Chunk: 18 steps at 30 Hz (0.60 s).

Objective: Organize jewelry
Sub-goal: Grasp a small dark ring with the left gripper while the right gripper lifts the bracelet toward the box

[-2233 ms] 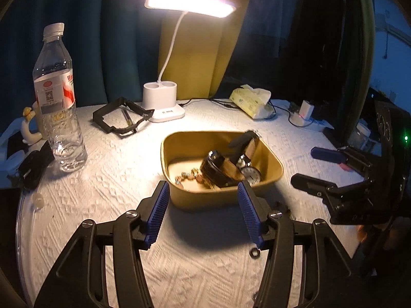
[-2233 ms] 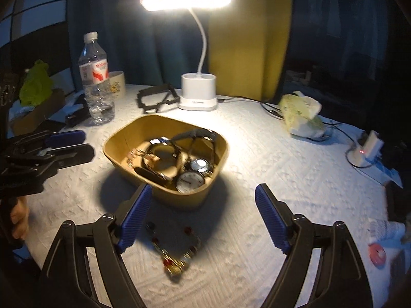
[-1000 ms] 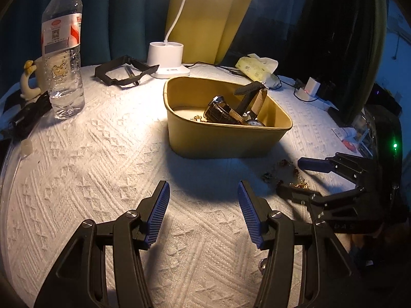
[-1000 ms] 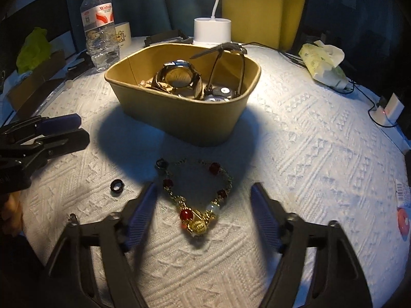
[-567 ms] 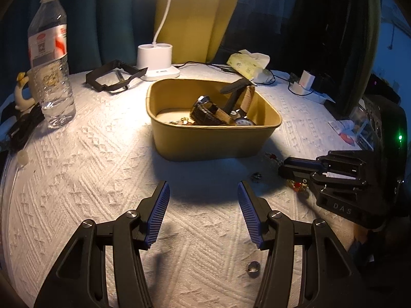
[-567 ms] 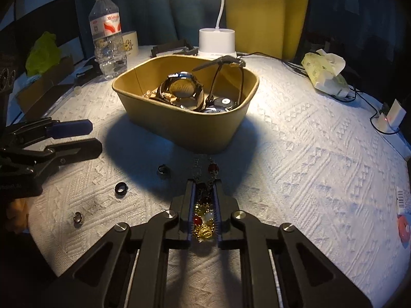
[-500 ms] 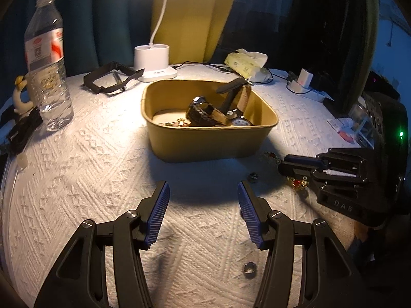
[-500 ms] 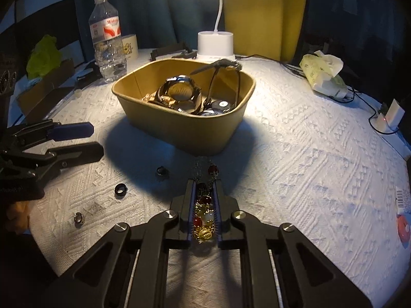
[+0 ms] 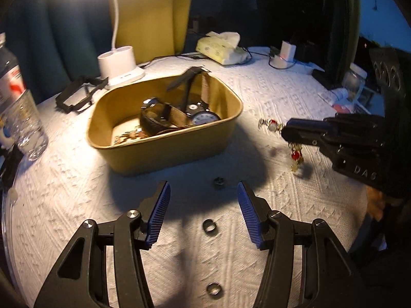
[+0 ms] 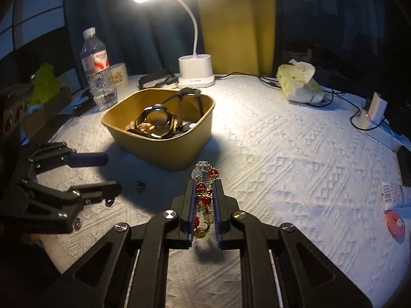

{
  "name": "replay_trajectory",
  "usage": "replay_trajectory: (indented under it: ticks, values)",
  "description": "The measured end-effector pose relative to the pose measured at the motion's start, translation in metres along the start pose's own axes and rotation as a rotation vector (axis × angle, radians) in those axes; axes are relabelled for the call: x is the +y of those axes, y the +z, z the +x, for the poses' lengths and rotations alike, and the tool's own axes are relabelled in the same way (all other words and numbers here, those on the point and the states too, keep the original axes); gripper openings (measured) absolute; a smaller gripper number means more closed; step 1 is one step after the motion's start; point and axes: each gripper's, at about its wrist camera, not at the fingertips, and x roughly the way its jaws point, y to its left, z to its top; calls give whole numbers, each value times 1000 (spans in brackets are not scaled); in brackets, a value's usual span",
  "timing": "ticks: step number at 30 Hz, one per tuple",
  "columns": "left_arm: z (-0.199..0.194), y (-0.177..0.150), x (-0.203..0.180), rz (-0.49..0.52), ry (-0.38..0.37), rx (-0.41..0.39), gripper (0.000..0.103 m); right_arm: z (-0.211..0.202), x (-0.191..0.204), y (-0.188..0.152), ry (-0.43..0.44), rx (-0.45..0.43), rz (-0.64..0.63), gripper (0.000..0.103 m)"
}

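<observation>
Right gripper [image 10: 203,197] is clamped on the beaded bracelet [image 10: 204,192]: red, clear and gold beads pinched between the pads, one loop sticking out past the fingertips and a gold charm hanging at the rear. From the left wrist view the bracelet [image 9: 295,154] dangles off the cloth, just beside the tan tray [image 9: 179,151] on its right side, not yet over it. Left gripper [image 9: 204,205] sits low over the white tablecloth [image 9: 64,192], fingers wide apart, holding nothing. Three small rings on the cloth near it: a dark one [image 9: 218,181] just ahead of the fingertips, close to the tray's near wall; another [image 9: 208,225] between the fingers; a silver one [image 9: 214,289] further back toward the camera. Tray already holds several watches [image 9: 159,119] and a gold chain piece [image 9: 128,136] on its floor. Behind the tray: lit desk lamp [image 10: 196,71], water bottle [image 10: 99,77], tissue pack [image 10: 300,84].
</observation>
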Motion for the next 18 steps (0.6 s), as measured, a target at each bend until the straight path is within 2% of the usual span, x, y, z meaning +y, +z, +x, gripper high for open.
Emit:
replay_trajectory:
  ticks: [4, 6, 11, 13, 15, 18]
  values:
    - [12, 4, -10, 27, -4, 39, 48, -4, -11, 0, 23, -26, 19, 12]
    - [17, 6, -13, 37, -6, 61, 37, -5, -13, 0, 32, -36, 18, 12]
    - [30, 10, -17, 48, -2, 102, 27, -5, -16, 3, 58, -59, 17, 12]
    - [31, 12, -19, 53, 0, 102, 24, -5, -17, 3, 66, -65, 18, 12]
    - [32, 13, -20, 62, -1, 100, 15, -5, -17, 2, 70, -68, 20, 12]
    - [33, 14, -22, 74, -1, 97, 15, -5, -19, 2, 73, -71, 24, 12]
